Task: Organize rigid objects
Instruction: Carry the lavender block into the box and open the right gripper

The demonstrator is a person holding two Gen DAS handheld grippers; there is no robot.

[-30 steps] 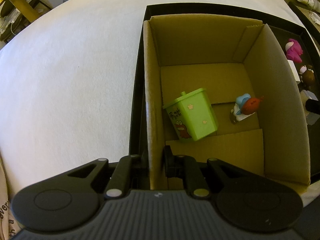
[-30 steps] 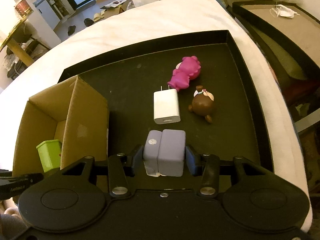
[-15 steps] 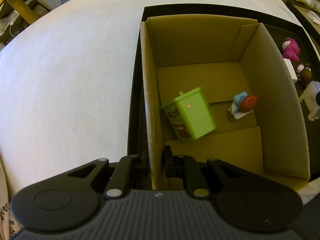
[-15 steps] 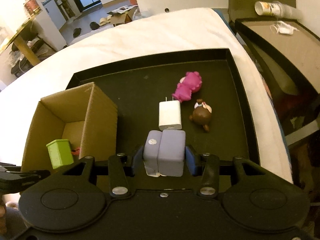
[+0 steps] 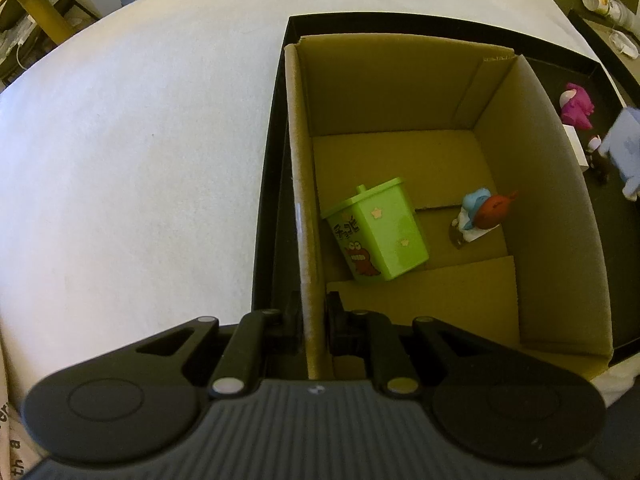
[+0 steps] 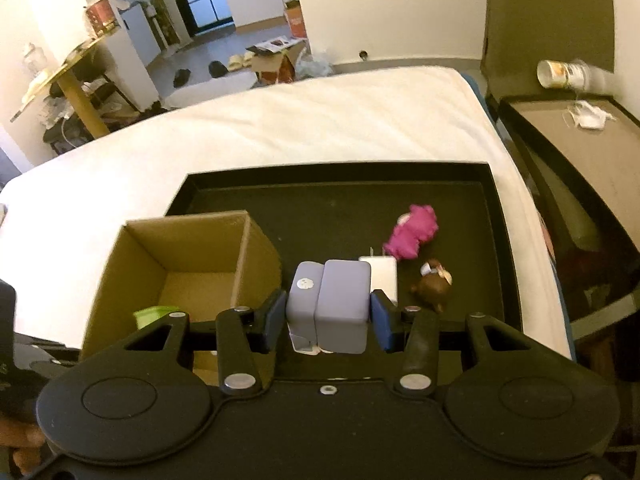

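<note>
My left gripper [image 5: 313, 322] is shut on the near left wall of an open cardboard box [image 5: 304, 184] that stands in a black tray [image 6: 344, 208]. Inside the box lie a green toy bin [image 5: 376, 234] and a small blue-and-red figure [image 5: 482, 212]. My right gripper [image 6: 326, 316] is shut on a lilac block [image 6: 330, 304] and holds it above the tray, right of the box [image 6: 132, 264]. The block also shows at the right edge of the left wrist view [image 5: 624, 148]. On the tray lie a pink toy [image 6: 412, 232], a white charger [image 6: 382, 276] and a brown figure [image 6: 434, 286].
The tray sits on a white bed [image 6: 320, 120]. A dark side table [image 6: 592, 152] with a paper cup [image 6: 560, 74] stands to the right. The room floor with clutter lies beyond the bed.
My right gripper has risen with the lilac block and moved left toward the box. My left gripper keeps its hold on the box wall.
</note>
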